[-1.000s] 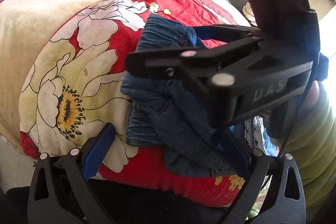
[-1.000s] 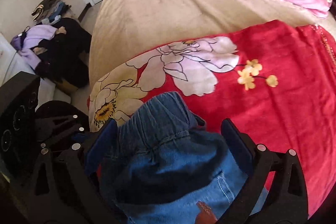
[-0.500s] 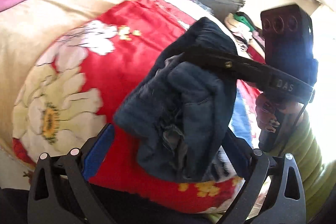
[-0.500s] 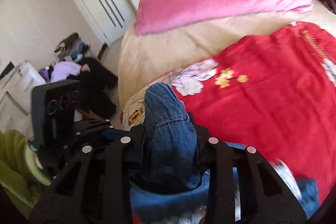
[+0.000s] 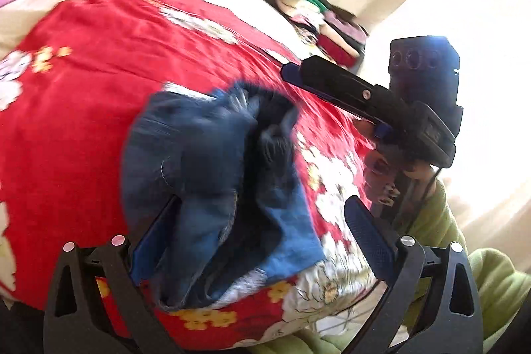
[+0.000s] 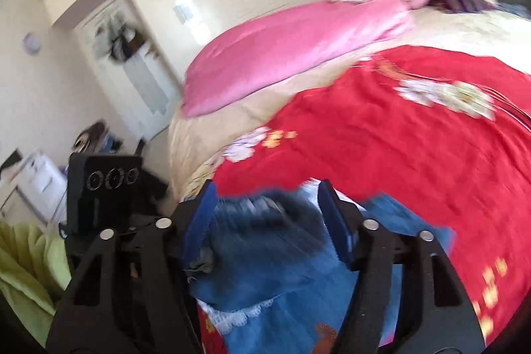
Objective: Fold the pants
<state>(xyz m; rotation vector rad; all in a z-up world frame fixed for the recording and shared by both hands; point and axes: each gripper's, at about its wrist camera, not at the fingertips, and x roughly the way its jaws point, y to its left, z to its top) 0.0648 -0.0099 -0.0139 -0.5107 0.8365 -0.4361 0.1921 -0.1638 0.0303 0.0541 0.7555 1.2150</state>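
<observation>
Left wrist view: the pants [image 5: 212, 188] lie as a rumpled denim bundle on the red flowered blanket [image 5: 83, 108], near the bed's front edge; they look folded over at least once, but loosely, with a lighter blue flap and some white lace trim poking out at the bottom, so I judge the fold partly done and the tidying and flattening left to do; the left gripper [image 5: 262, 231] has its jaws spread wide and nothing gripped, the bundle lying between and beyond them, one blue pad close against the cloth's edge; the right gripper [image 5: 298, 75] hangs above and to the right of the bundle, clear of the cloth; half a second earlier that same tool had the denim pinched and lifted off the blanket, and now the cloth is down.

Right wrist view: the right gripper [image 6: 265, 218] has just been opening, its jaws standing about halfway apart; the blurred denim [image 6: 262, 241] sits low between the pads, and no pad seems to press it, so I take it as released; a pink quilt [image 6: 292, 48] lies across the far side of the bed; earlier the jaws were clamped on an upright roll of denim; a second ago they stood wide over the flat pants.
</observation>
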